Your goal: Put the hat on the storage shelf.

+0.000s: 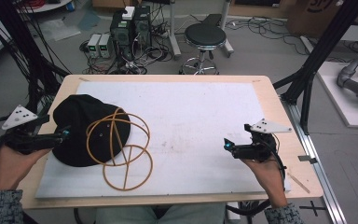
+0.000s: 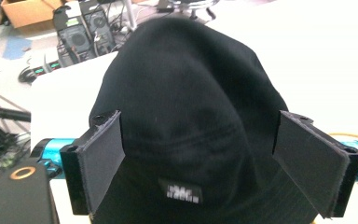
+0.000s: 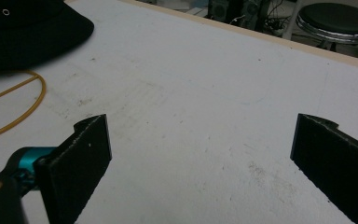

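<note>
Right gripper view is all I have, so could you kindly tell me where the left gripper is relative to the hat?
Observer: The left gripper sits at the hat's left edge, jaws open on either side of its crown.
Operator: Does the hat carry any marking?
Observer: Yes, a small label faces the left gripper; its print is unreadable.
Operator: How does the yellow wire lie?
Observer: The wire frame has several hoops, partly resting on the hat, partly on the white board.

The black bucket hat [image 2: 186,107] is matt woven cloth with a small stitched label. The thin yellow-brown wire hoop frame [image 1: 121,149] looks smooth. The white sheet-covered wooden surface [image 3: 205,93] is matt, scuffed and faintly stained. The left tool [image 2: 214,163] carries rough, felt-like black pads.
</note>
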Demonstrator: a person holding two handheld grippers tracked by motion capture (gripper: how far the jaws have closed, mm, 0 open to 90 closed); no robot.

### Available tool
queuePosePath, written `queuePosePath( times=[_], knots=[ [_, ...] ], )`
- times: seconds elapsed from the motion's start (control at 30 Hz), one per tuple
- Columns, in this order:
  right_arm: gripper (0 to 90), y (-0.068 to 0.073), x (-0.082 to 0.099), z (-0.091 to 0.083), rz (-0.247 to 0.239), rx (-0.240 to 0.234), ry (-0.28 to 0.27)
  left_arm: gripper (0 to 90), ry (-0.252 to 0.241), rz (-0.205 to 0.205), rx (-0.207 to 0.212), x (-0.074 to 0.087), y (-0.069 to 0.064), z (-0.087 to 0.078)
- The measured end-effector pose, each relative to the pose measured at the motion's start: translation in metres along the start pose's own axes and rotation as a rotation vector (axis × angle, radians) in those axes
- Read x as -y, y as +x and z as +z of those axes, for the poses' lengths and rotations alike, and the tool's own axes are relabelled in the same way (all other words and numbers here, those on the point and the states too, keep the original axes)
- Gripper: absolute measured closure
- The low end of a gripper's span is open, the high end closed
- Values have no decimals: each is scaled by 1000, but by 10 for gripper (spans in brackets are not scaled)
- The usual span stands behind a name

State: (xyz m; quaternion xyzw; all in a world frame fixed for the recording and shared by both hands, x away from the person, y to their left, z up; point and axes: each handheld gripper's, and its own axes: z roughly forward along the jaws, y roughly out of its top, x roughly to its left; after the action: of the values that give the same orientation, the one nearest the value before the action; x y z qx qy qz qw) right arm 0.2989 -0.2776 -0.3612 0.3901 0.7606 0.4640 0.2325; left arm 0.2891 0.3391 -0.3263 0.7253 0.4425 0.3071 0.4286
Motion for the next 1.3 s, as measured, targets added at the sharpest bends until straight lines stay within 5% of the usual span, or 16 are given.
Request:
queuePosePath(
  times=[0.33, 0.53, 0.83, 1.3],
  knots=[
    [46, 1, 4, -4, 9, 0, 8, 174, -23, 7, -11, -27, 8, 23],
    [47, -1, 8, -6, 14, 2, 12, 186, -12, 5, -24, -34, 13, 39],
    [47, -1, 11, -8, 24, 7, 24, 195, -61, -18, -17, -44, 10, 57],
    [47, -2, 15, -6, 28, -11, 40, 215, -80, -105, -12, -30, 12, 73]
  ],
)
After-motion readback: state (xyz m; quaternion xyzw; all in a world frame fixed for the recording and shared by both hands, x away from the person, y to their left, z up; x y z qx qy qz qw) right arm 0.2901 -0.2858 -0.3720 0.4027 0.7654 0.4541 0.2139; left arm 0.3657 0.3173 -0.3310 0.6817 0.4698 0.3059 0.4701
